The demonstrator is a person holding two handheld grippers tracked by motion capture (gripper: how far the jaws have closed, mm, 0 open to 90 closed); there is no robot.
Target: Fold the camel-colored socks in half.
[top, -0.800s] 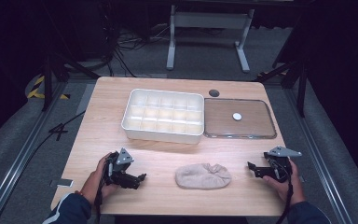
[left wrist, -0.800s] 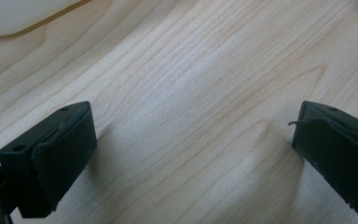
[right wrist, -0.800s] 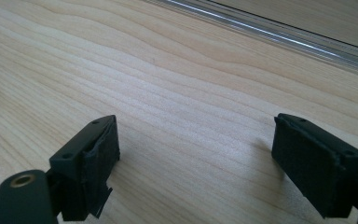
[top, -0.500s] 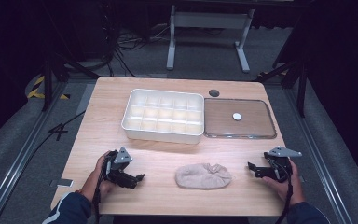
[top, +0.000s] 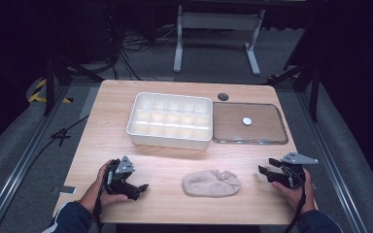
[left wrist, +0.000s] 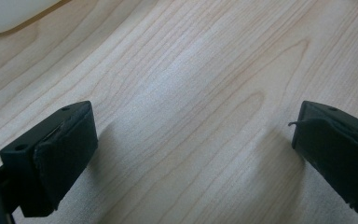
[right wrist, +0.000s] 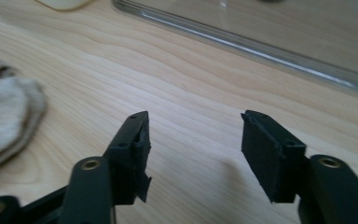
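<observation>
Wood-grain table (top: 126,131) takes up the middle of the high view. At its lower left, the left gripper (top: 138,187) lies low over the bare wood in a person's hand, pointing toward the centre of the frame; in the left gripper view its jaws stand spread wide with nothing between them, one at the left edge and one at the right edge of that frame. Above it, in the upper middle of the table, sits a white compartment tray (top: 169,120), and a clear lid (top: 250,124) with a small white disc (top: 246,121) on it lies touching the tray's right side. Bottom centre, between the two grippers and apart from both, rests a bundled beige sock (top: 211,183). At the lower right, the right gripper (top: 264,171) points left toward the sock; its jaws are parted and empty, and the sock shows at the left edge of the right gripper view (right wrist: 4,116).
</observation>
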